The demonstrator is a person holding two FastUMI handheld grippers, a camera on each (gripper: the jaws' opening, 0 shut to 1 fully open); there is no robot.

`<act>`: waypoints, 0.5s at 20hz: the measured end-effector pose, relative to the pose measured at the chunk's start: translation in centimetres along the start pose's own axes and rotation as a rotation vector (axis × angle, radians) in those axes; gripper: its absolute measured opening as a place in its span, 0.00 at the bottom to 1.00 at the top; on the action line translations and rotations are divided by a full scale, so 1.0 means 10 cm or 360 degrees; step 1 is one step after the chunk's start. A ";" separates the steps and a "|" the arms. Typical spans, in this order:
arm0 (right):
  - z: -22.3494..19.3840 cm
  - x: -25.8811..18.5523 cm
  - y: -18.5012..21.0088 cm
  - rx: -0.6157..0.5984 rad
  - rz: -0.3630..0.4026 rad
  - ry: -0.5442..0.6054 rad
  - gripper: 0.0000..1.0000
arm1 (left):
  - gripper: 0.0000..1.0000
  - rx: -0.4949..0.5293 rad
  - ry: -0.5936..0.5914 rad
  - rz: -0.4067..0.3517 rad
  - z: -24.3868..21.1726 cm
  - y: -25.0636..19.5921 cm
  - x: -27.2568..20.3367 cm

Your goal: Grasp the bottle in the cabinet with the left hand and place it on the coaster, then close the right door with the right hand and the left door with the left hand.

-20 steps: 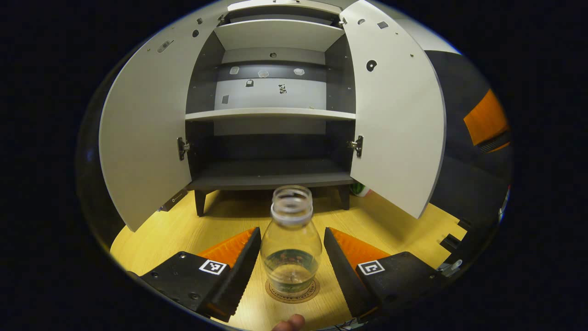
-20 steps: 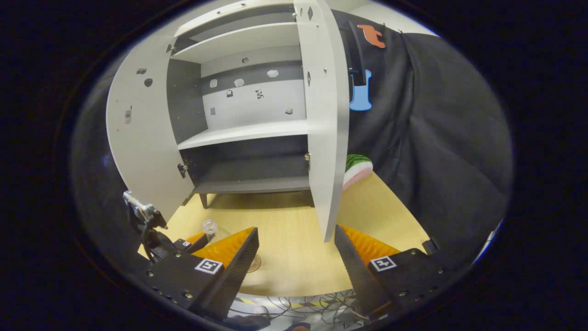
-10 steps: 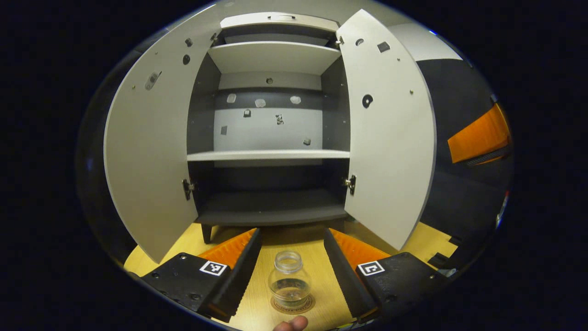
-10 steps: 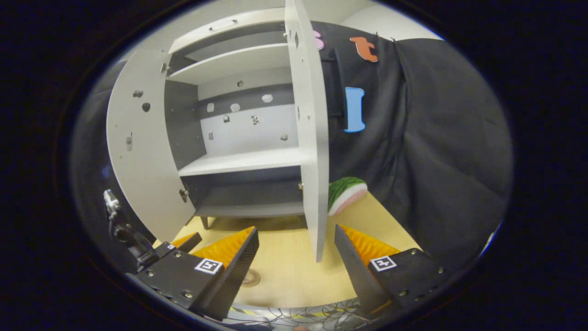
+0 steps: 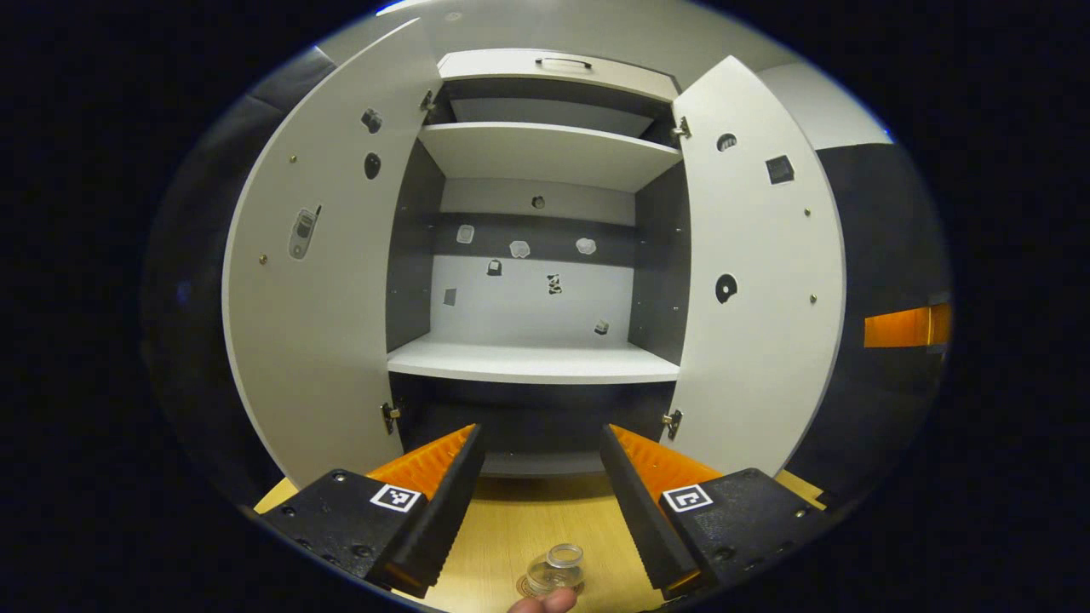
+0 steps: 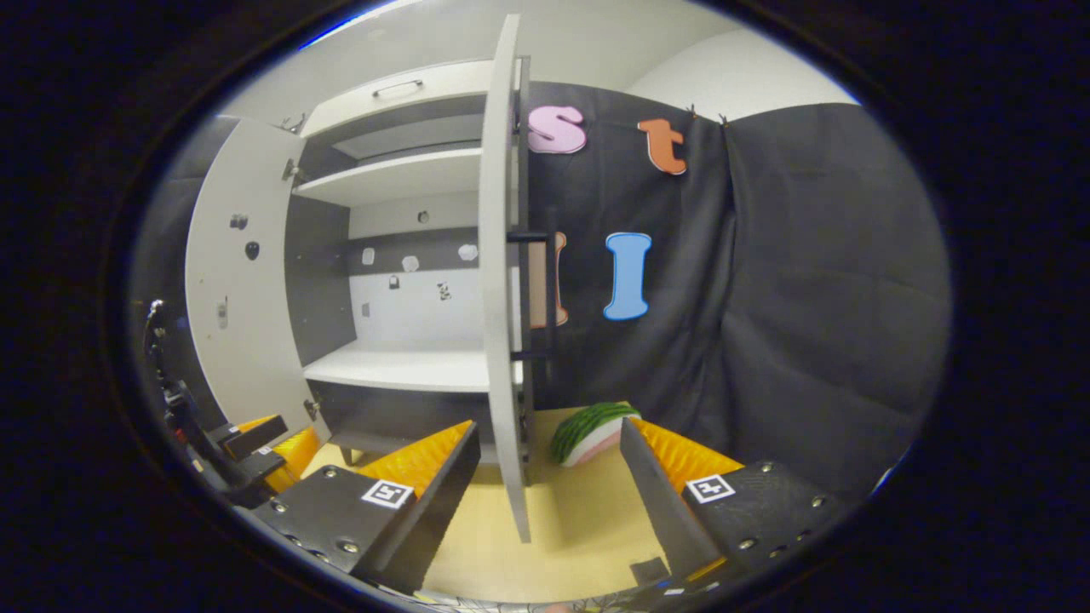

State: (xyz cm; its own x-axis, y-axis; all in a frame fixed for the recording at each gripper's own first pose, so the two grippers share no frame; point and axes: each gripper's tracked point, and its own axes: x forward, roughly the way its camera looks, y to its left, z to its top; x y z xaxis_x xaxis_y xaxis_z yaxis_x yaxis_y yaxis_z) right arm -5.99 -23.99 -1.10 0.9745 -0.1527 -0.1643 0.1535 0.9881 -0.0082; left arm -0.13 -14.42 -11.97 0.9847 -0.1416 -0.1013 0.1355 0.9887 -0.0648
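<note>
In the left gripper view a clear bottle (image 5: 555,569) without a cap stands on a round coaster (image 5: 526,587) on the wooden table, low in view. My left gripper (image 5: 542,502) is open above and behind it, with nothing between its fingers. The cabinet (image 5: 536,281) stands wide open, left door (image 5: 319,281) and right door (image 5: 762,289) both swung out. In the right gripper view my right gripper (image 6: 545,494) is open, and the right door (image 6: 501,298) shows edge-on just ahead between its fingers. The left gripper (image 6: 247,447) shows at the far left.
A watermelon-slice toy (image 6: 592,430) lies on the table (image 6: 588,528) right of the cabinet, behind the right door. A dark handle (image 6: 545,294) sits on that door's outer face. A fingertip (image 5: 541,603) shows at the bottom edge. The cabinet shelves (image 5: 532,362) are bare.
The left gripper has risen and pulled back from the bottle, which stays on the coaster. The right gripper has risen and swung so that the right door's edge lies between its fingers.
</note>
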 end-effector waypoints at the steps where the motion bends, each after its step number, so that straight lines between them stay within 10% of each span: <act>1: 0.06 0.06 -0.06 0.0010 0.0000 -0.0013 1.00 | 0.88 -0.0012 0.0013 0.0025 0.02 0.07 -0.01; 10: 0.24 0.62 -0.20 0.0047 0.0093 -0.0091 1.00 | 0.90 -0.0002 0.0087 0.0180 0.02 0.44 -0.08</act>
State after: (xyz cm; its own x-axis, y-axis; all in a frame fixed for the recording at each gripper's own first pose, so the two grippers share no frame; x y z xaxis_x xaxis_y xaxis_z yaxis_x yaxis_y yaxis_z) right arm 0.16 -26.99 0.28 0.9896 -0.0964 -0.1070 0.1000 0.9946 0.0288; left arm -0.27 -9.91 -11.99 0.9863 -0.0318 -0.1618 0.0238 0.9984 -0.0511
